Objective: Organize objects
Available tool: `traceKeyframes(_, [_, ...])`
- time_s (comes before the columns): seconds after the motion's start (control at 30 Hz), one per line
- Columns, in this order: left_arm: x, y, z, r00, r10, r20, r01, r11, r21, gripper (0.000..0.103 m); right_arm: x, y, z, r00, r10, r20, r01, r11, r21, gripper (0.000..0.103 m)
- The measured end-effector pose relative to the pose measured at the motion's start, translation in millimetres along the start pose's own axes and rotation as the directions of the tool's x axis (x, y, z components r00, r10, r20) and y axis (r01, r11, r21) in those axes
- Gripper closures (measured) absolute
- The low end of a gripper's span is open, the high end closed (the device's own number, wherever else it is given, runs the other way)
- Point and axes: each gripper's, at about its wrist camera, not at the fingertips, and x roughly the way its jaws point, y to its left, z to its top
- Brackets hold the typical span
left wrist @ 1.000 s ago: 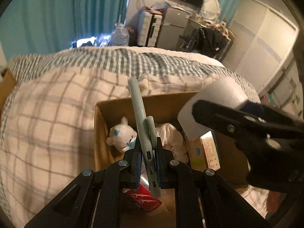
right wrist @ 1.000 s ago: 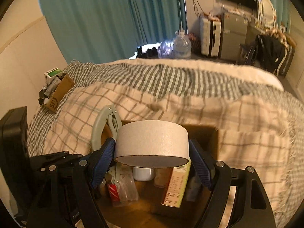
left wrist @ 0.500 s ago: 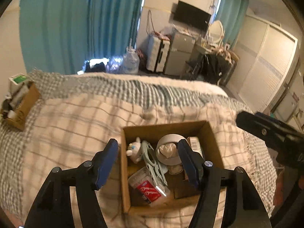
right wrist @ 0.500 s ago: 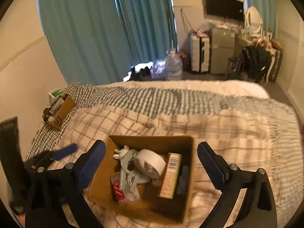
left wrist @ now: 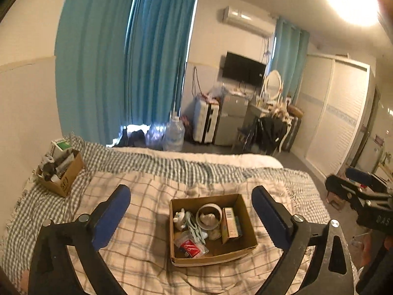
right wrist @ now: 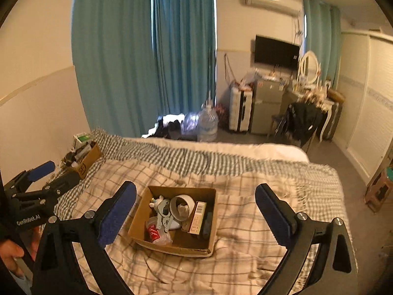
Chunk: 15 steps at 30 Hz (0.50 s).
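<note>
While both my claws, the left gripper (left wrist: 190, 217) and right gripper (right wrist: 195, 212), hang wide apart holding nothing, the brown cardboard box (left wrist: 245, 223) of small things sits below, between them, on the checked bed blanket (left wrist: 147, 258).

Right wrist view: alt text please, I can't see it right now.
An open cardboard box holding a tape roll, toy and clips sits on a plaid bed, framed by the open, empty right gripper. Left gripper at left.
</note>
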Motion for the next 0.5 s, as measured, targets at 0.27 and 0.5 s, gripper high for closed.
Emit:
traceKeyframes(0.27, [-32, -7, -17, 0.997, -0.036, 0.071, 0.035, 0.999, 0.01, 0.0, -40, -2, -32, 0.992, -0.105, 0.068, 0.107, 0.994, -0.026, 0.0])
traceKeyframes(0.5, [-32, -12, -57, 0.99, -0.001, 0.139, -0.004, 0.999, 0.04, 0.0, -18, -1, -81, 0.986, -0.148, 0.077, 0.151, 0.988, -0.034, 0.0])
